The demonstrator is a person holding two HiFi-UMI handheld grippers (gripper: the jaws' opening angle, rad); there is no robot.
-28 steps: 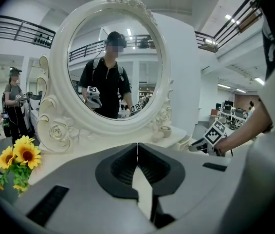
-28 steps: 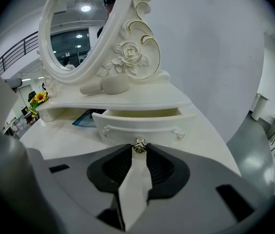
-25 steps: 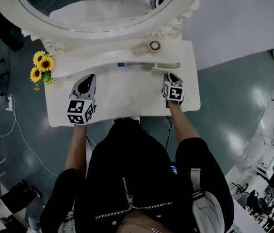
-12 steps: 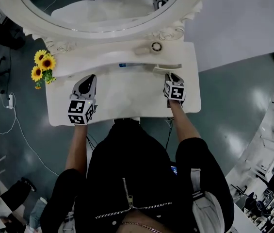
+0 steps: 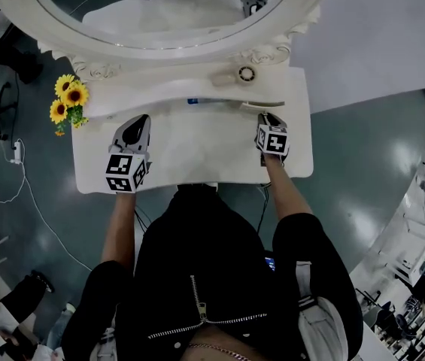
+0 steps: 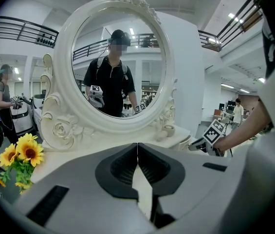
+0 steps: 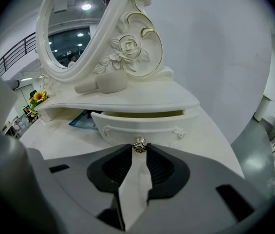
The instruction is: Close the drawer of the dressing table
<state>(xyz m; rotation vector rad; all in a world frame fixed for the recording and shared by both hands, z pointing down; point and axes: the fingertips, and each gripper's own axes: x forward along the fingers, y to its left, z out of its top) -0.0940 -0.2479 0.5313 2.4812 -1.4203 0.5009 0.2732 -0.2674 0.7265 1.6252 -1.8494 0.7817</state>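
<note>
Looking down, the head view shows the left tool (image 5: pixel 140 120) and right tool (image 5: pixel 266 117) above the white surface (image 5: pixel 197 156), with the drawer (image 5: pixel 261 104) partly open at the right tool's tips. Left gripper view: its jaws meet, holding nothing. Right gripper view: jaws pinch the drawer's metal knob (image 7: pixel 138 145).
</note>
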